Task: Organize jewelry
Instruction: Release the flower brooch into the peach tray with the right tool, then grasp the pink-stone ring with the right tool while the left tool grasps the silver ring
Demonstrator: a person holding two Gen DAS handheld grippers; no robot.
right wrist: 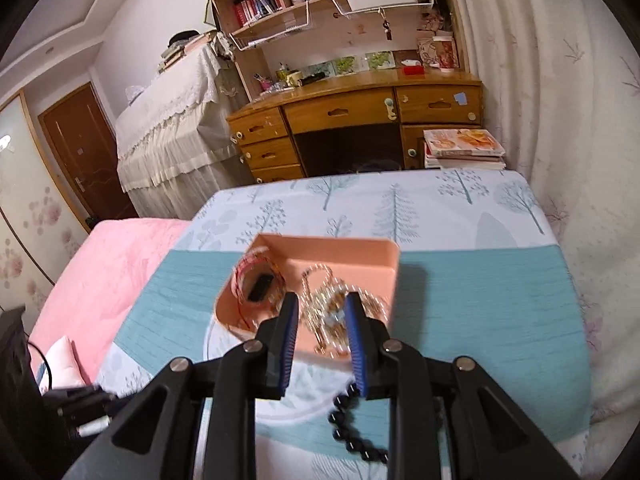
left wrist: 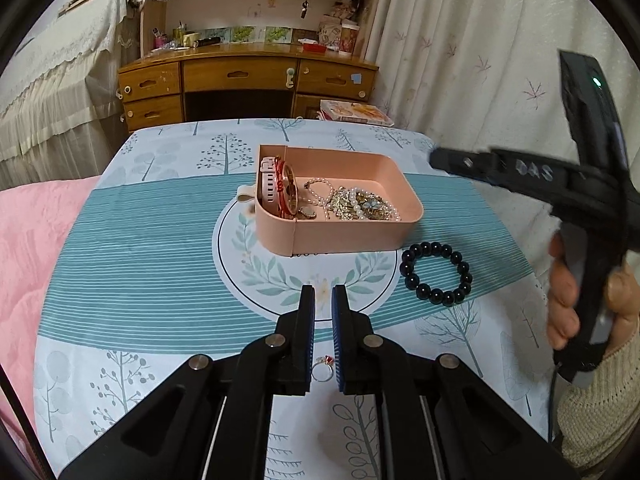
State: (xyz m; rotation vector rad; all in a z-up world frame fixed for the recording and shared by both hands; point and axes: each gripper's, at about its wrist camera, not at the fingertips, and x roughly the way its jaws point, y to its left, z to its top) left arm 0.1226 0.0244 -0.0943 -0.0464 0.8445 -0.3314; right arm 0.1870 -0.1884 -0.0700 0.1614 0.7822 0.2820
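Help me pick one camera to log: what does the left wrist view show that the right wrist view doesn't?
Only the left wrist view shows the ring lying between the left tool's fingers, and the right tool held in a hand. Only the right wrist view shows the door. Both show the pink box of jewelry and the black bracelet on the cloth.

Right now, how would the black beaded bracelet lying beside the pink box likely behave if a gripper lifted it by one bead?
The black beaded bracelet is a loop of separate round beads, so it would probably sag rather than stay circular. The glossy beads may slip between the pads. Lying flat on the patterned cloth, it seems unlikely to roll if nudged.
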